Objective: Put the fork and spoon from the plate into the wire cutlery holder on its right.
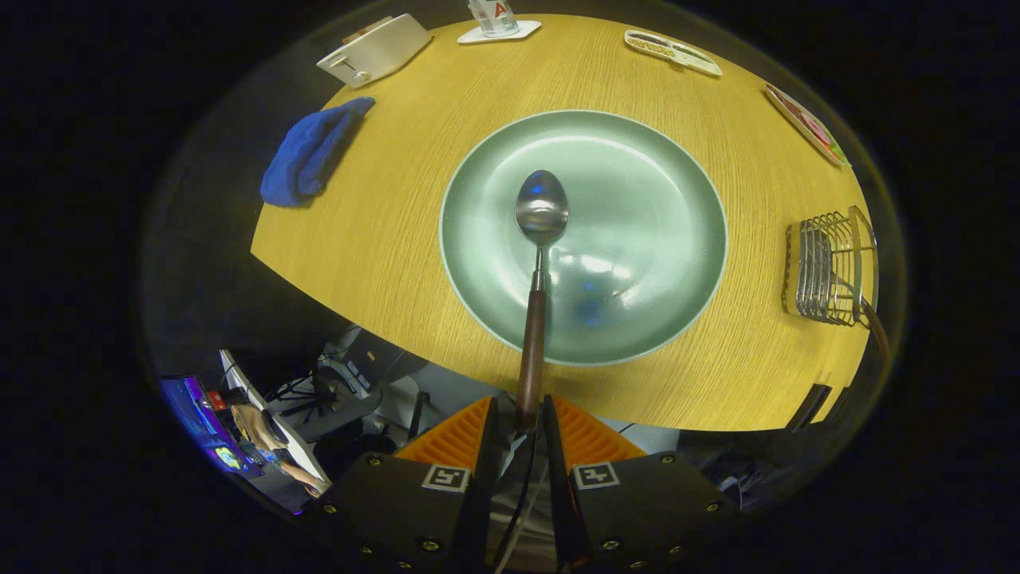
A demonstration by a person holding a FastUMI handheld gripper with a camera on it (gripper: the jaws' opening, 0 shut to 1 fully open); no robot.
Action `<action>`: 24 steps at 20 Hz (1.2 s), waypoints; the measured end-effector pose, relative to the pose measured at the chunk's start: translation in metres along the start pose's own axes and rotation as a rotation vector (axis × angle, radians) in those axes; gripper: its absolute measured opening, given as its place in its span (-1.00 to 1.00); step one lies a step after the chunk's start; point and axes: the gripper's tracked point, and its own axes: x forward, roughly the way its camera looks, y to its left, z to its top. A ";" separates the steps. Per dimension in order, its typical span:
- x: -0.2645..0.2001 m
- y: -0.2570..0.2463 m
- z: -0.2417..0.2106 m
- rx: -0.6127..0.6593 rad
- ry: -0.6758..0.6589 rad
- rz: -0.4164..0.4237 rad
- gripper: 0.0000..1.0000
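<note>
My fingers [530,418] clamp the spoon [540,239] by its wooden handle end, bowl out over the green plate [669,167], ready to swing toward the wire cutlery holder [829,271].

One spoon [541,209], one plate [685,199], one wire holder [829,271], one blue cloth [307,155] (crumpled), one gripper [526,418]

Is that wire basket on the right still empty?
Cannot tell; the wire cutlery holder has a dark handle at its near corner. The gripper is shut on the spoon.

a recording booth, not a home: monitor [203,426] and loose cables [307,391] beside the wooden table [398,231].
</note>
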 end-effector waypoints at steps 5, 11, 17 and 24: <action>0.011 0.000 0.003 -0.007 0.014 -0.013 -0.34; 0.011 -0.005 0.002 -0.036 0.017 -0.015 -0.69; -0.012 -0.019 -0.010 -0.137 0.044 -0.022 -0.90; -0.078 -0.068 -0.021 -0.169 0.019 -0.049 -0.90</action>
